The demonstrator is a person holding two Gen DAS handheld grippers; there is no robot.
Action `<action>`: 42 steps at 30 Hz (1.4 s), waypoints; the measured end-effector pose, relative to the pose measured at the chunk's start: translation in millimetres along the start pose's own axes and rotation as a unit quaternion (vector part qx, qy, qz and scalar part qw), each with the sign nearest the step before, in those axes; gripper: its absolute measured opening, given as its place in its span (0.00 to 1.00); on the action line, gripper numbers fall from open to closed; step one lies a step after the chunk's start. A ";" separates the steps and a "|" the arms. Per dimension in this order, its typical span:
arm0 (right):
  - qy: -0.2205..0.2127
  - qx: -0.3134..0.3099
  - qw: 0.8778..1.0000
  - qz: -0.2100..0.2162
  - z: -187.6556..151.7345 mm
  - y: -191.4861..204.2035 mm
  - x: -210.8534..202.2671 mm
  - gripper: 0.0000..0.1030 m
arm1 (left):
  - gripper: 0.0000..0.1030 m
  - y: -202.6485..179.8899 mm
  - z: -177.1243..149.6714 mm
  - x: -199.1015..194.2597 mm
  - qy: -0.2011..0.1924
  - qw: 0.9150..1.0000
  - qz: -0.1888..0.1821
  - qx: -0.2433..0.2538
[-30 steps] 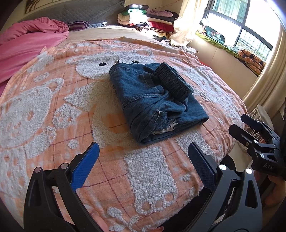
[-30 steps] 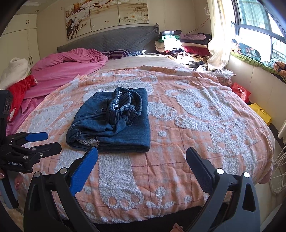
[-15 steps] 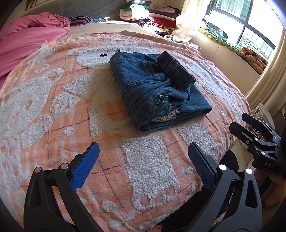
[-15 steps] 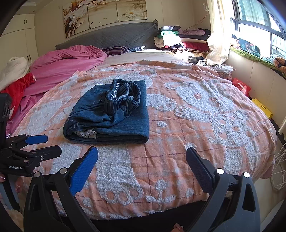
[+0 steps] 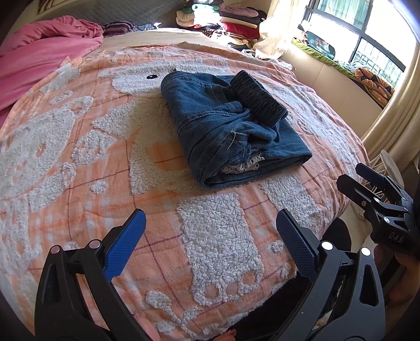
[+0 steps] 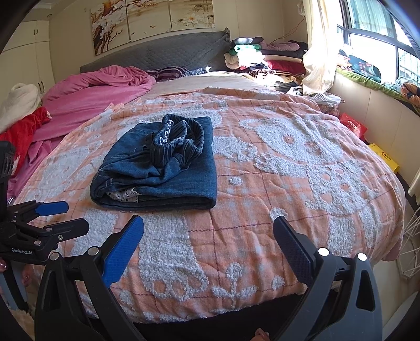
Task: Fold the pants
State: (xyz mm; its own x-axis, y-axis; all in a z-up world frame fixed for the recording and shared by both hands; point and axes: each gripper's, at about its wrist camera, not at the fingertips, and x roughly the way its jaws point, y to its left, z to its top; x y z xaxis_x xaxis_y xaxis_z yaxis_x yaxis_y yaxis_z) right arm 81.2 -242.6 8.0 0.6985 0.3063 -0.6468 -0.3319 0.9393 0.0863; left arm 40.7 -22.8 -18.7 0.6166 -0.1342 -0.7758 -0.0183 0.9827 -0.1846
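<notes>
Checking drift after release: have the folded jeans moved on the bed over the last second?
No. The folded jeans sit on the same white bear patch of the orange blanket; only the camera view has shifted closer.

A bed [image 6: 302,183] under an orange-and-white blanket fills the room, with a grey quilted headboard [image 6: 162,55] below three flower paintings [image 6: 152,23]. Sunlight enters through a dark-framed window [image 6: 378,52] beside a cream curtain [image 6: 320,52]. White wardrobe doors [image 6: 29,60] stand left; folded clothes [image 6: 262,57] pile by the headboard.

"DAS" on right hand-held gripper [image 5: 367,181]; "GenRobot.AI", left hand-held gripper [image 6: 59,217]
</notes>
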 end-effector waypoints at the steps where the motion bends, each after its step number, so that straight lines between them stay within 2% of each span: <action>1: -0.001 0.000 1.000 0.000 -0.1 0.0 0.0 0.96 | 0.91 0.2 0.1 -0.1 0.000 1.000 0.000 0.000; 42: -0.001 -0.002 1.000 -0.003 1.4 1.2 0.0 0.96 | 0.91 0.5 1.4 -2.4 -0.005 1.000 0.011 -0.003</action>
State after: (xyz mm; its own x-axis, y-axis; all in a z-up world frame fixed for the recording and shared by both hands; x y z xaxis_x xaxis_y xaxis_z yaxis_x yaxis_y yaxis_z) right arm 81.7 -241.2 9.1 0.7018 0.3004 -0.6460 -0.3301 0.9406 0.0787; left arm 40.4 -21.8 -16.0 0.6233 -0.1107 -0.7741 -0.0367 0.9847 -0.1703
